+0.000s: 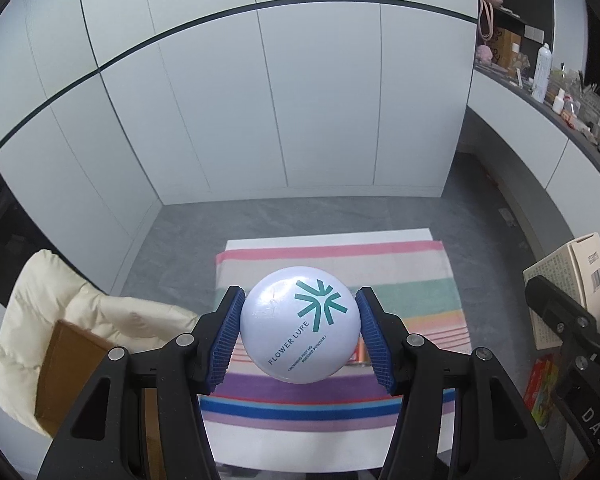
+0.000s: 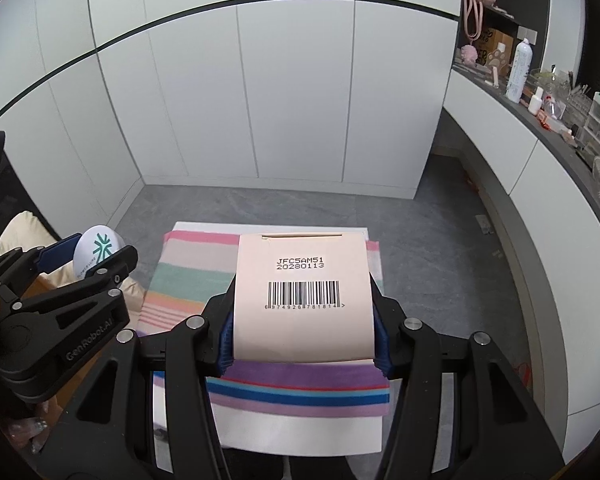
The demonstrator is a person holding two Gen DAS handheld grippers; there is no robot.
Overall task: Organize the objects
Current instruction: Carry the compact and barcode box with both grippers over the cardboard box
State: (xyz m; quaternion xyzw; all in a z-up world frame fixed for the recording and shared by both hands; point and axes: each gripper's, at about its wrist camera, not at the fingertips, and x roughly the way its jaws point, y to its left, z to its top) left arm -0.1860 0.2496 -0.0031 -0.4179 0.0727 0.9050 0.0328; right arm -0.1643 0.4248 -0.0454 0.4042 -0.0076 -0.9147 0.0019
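Observation:
A round white powder compact (image 1: 298, 322) with a teal star logo is clamped by its edges between the blue pads of my left gripper (image 1: 300, 330), held in the air above the striped cloth (image 1: 400, 280). My right gripper (image 2: 304, 320) is shut on a pale pink carton (image 2: 304, 296) with a barcode on its upper face, also held above the cloth. The left gripper with the compact (image 2: 98, 250) appears at the left of the right wrist view. The carton (image 1: 576, 280) and the right gripper show at the right edge of the left wrist view.
The striped cloth (image 2: 268, 384) lies on a white board on the grey floor. A small orange item (image 1: 360, 356) rests on the cloth under the compact. A cream cushion (image 1: 60, 308) and a brown box (image 1: 72, 364) sit left; a cluttered counter (image 2: 540, 120) runs right.

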